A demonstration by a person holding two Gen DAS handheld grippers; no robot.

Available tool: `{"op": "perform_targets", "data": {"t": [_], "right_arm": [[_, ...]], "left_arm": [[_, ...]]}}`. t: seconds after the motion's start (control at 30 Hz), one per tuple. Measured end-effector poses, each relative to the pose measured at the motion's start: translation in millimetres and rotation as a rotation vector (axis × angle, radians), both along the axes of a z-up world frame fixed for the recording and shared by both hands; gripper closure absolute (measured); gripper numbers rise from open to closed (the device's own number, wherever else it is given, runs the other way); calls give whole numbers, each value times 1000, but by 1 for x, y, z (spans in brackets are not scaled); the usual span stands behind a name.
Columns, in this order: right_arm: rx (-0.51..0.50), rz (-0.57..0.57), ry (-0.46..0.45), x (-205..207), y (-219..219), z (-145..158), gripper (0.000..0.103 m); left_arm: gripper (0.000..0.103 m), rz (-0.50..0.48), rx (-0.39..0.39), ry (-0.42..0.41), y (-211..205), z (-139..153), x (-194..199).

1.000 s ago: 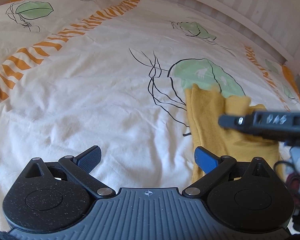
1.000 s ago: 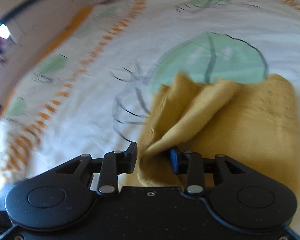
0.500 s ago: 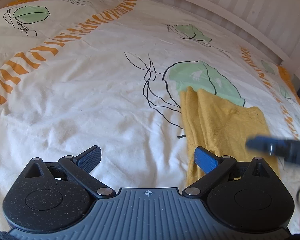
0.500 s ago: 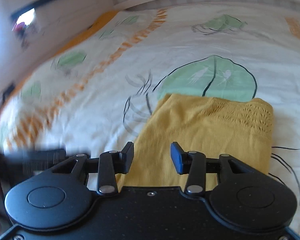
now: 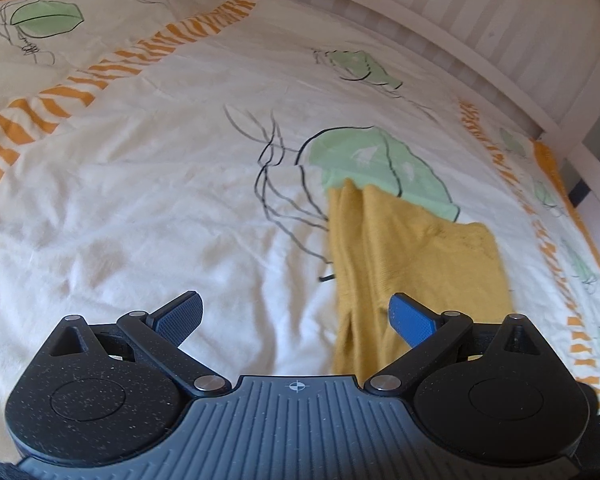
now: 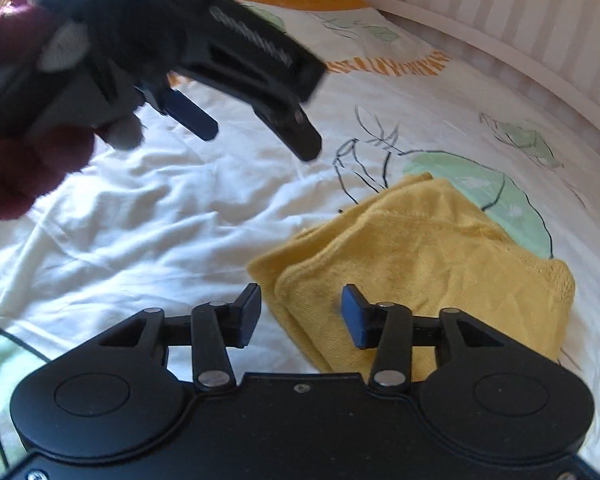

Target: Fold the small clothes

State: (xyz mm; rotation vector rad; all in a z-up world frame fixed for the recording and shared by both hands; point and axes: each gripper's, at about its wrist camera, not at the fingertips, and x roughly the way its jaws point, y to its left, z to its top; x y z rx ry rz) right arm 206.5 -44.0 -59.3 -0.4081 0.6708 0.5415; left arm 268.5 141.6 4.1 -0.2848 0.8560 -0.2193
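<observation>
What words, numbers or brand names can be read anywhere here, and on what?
None: no letters, numbers or brand names show in either view.
Only sign: a small crosshair mark, a circle with a cross, on the ribbed body of the left gripper.
The bedsheet carries only drawn green leaves and orange stripes, no writing.
The yellow garment shows no label or tag.

Open bedsheet (image 5: 148, 200) is left free beside the folded yellow garment (image 6: 440, 264); the far edge is closed off by a white slatted rail (image 5: 480, 52).
</observation>
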Motion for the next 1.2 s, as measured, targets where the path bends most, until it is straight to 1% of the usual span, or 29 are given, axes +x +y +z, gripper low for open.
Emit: {"op": "perform_targets", "data": {"t": [0.03, 0.07, 0.1, 0.2, 0.3, 0.37, 0.43, 0.5, 0.6, 0.7, 0.8, 0.83, 0.9, 0.97, 1.0, 1.03, 1.07, 1.1, 1.13, 1.17, 1.2], "right_arm": [[15, -11, 10, 2, -3, 0, 68], [30, -17, 21, 4, -7, 0, 78], [46, -29, 25, 5, -11, 2, 93], [128, -82, 13, 4, -27, 10, 93], [195, -129, -11, 3, -42, 19, 93], [229, -154, -18, 3, -50, 24, 93], [264, -174, -19, 3, -58, 27, 93], [297, -194, -23, 3, -65, 29, 93], [326, -216, -32, 2, -76, 32, 93], [348, -231, -34, 1, -84, 32, 93], [361, -239, -28, 0, -91, 30, 93], [365, -239, -25, 0, -92, 29, 93], [369, -237, -20, -1, -93, 26, 93], [368, -231, -19, -3, -91, 25, 93], [365, -227, -22, -4, -90, 25, 93], [363, -224, -23, -5, -89, 24, 93], [365, -221, -23, -6, -88, 24, 93], [367, -219, -22, -8, -87, 24, 93], [367, -216, -23, -9, -86, 24, 93], [366, -213, -25, -10, -84, 25, 93], [365, -210, -28, -11, -83, 25, 93]], "left_arm": [[2, -6, -6, 4, -1, 1, 2], [2, -11, -15, 10, -2, 3, 4], [2, -18, -28, 17, -4, 4, 7], [2, -54, -79, 40, -11, 9, 16], [2, -100, -149, 72, -22, 11, 31], [2, -119, -196, 103, -30, 8, 44], [2, -132, -225, 142, -38, 4, 56], [2, -149, -237, 176, -48, -2, 66], [3, -163, -224, 215, -62, -11, 76], [3, -171, -194, 227, -72, -16, 83], [4, -198, -217, 234, -79, -21, 92], [14, -205, -229, 237, -80, -23, 95], [26, -211, -233, 255, -87, -27, 103], [27, -206, -204, 263, -94, -32, 110], [29, -207, -181, 262, -98, -33, 112], [37, -207, -158, 256, -101, -35, 114], [42, -200, -140, 245, -102, -37, 115], [59, -190, -126, 232, -103, -38, 115], [85, -181, -115, 214, -102, -38, 115], [92, -188, -113, 188, -100, -37, 113], [92, -207, -116, 163, -99, -34, 111]]}}
